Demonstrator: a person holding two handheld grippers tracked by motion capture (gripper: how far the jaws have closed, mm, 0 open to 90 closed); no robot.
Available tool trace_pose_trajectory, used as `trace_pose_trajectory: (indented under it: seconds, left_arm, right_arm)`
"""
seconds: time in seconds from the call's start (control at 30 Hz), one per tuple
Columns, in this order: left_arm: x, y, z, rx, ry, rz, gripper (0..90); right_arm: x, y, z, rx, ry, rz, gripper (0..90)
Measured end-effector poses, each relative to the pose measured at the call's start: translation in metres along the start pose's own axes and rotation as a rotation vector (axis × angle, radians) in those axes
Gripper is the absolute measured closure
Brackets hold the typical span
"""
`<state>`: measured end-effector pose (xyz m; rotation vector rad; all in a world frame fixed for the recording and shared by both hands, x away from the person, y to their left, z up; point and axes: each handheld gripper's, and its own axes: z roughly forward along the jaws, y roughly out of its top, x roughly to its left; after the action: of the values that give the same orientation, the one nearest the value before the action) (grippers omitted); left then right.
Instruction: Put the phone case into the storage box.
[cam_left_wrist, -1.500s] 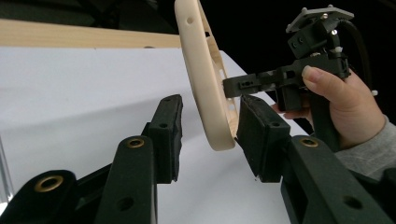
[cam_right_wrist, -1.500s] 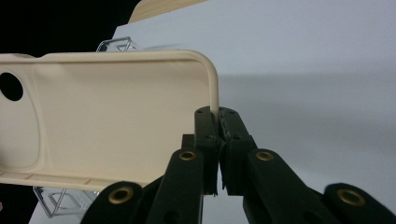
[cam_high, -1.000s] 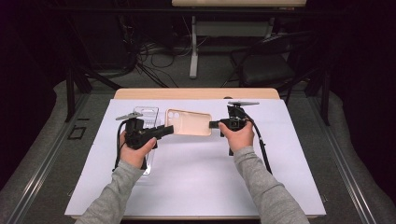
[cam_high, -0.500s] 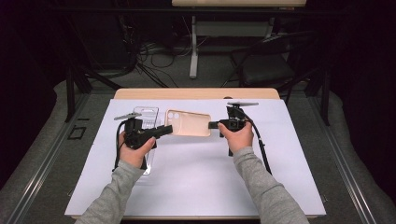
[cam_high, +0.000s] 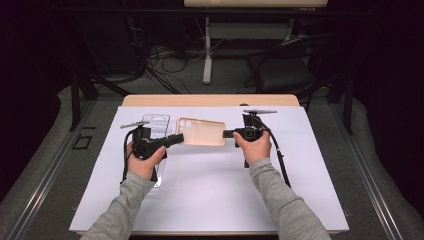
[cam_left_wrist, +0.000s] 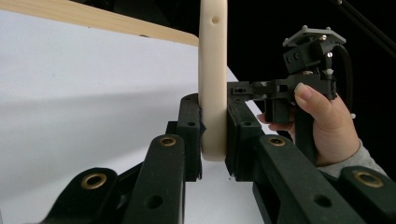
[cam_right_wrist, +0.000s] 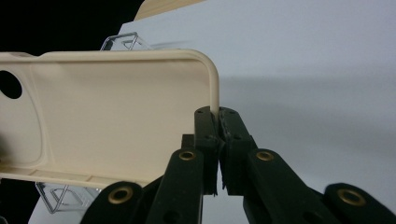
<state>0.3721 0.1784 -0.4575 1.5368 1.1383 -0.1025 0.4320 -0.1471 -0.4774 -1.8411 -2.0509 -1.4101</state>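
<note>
A beige phone case (cam_high: 202, 132) hangs level above the white sheet, held between both grippers. My left gripper (cam_high: 179, 137) grips its camera-hole end; in the left gripper view the case (cam_left_wrist: 213, 84) stands edge-on between the pads of my left gripper (cam_left_wrist: 213, 107), whose jaws have just been closing and now press on it. My right gripper (cam_high: 227, 133) pinches the opposite end. In the right gripper view my right gripper (cam_right_wrist: 218, 116) is shut on the rim of the case (cam_right_wrist: 116, 116). Beyond the case, the left gripper view also takes in the right gripper (cam_left_wrist: 238, 88) and its hand.
A clear plastic package (cam_high: 155, 125) lies on the white sheet (cam_high: 225, 185) just behind the left gripper and under the case's left end. The wooden table edge (cam_high: 210, 100) runs along the back. Dark floor, cables and chair legs lie beyond.
The left gripper's jaws have drawn in slightly on the case's end. Both hands and the case stay where they were.
</note>
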Motion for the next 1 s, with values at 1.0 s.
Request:
trace_pose_trajectory:
  seconds: [1.0]
  left_arm:
    - [0.0032,0.0002,-0.0016,0.003,-0.031,-0.073,79.9]
  right_arm:
    - [0.0008,-0.0027,0.0012,0.006,0.001,-0.004,86.5]
